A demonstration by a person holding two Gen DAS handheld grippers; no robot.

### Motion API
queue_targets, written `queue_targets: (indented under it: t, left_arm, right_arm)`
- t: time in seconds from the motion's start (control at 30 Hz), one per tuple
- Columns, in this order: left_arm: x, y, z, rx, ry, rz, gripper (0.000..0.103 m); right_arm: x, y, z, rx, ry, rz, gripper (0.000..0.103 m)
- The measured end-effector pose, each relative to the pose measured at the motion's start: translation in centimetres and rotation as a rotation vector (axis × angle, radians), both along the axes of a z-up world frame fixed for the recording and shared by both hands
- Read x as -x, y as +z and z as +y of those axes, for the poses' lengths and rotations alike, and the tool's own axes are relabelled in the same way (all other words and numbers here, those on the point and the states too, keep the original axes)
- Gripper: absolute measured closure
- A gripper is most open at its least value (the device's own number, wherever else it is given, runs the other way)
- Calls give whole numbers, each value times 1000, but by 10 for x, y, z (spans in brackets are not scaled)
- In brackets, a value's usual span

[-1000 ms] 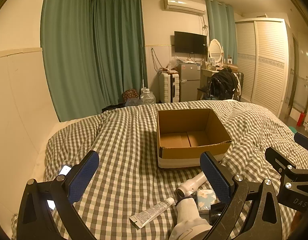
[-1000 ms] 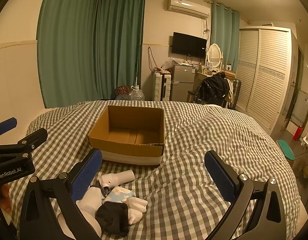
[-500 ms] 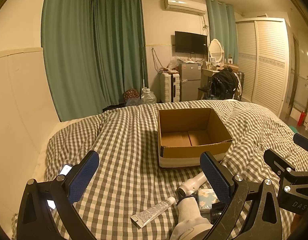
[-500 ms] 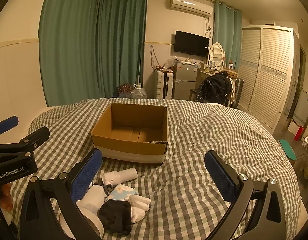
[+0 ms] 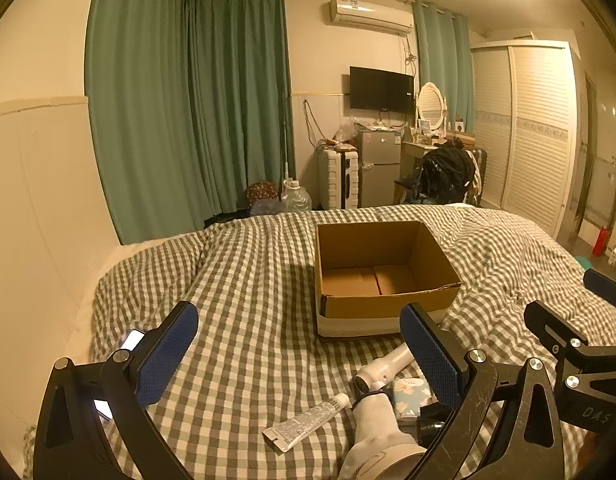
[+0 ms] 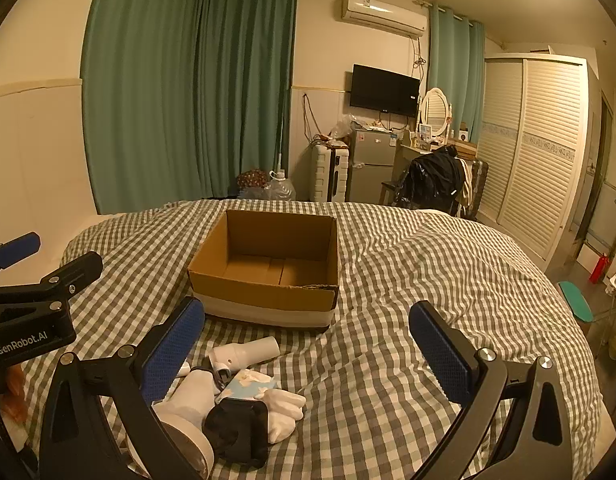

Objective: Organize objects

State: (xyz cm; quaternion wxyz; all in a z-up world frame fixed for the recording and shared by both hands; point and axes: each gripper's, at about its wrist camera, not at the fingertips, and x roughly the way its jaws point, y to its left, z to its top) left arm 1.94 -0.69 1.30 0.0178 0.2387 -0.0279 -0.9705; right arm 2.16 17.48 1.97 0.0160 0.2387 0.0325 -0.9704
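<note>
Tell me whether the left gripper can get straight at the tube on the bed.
Probably yes: the left gripper is open and empty, and the tube lies flat, uncovered, beside the hair dryer.

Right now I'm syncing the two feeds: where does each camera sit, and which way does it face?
Left wrist: on the left tool, facing across the bed toward the cardboard box; the right tool shows at its right edge.
Right wrist: on the right tool, facing likewise; the left tool shows at left.
Shared: box, white hair dryer.
</note>
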Motion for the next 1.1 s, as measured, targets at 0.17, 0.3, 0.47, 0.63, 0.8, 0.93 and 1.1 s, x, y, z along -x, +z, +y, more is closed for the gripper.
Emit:
queue_targets:
  t: [0.17, 0.3, 0.47, 0.63, 0.8, 0.93, 1.1]
  left_arm:
    - [-2, 1, -3, -17, 3, -4, 0]
    - [-5, 3, -4, -8, 3, -1, 0]
    - [-8, 6, -8, -15, -15, -14, 0]
    - [-6, -6, -9, 6, -37, -79, 0]
    - [-8, -33, -7, 19, -75, -168, 0]
    - [-13, -58, -2, 15, -119, -254, 0]
    - [-21, -92, 13, 27, -188, -353, 0]
  right_arm:
    - [-4, 4, -2, 12, 18, 1, 0]
    - [-7, 8, -4, 11, 22, 3, 0]
    - [-12, 13, -7, 12, 39, 8, 0]
    - [-15, 9, -11, -5, 61, -18, 0]
    - [-10, -16, -12, -60, 52, -113, 0]
    - [-2, -40, -6, -82, 25, -201, 1]
    - [2, -58, 0, -80, 13, -268, 1]
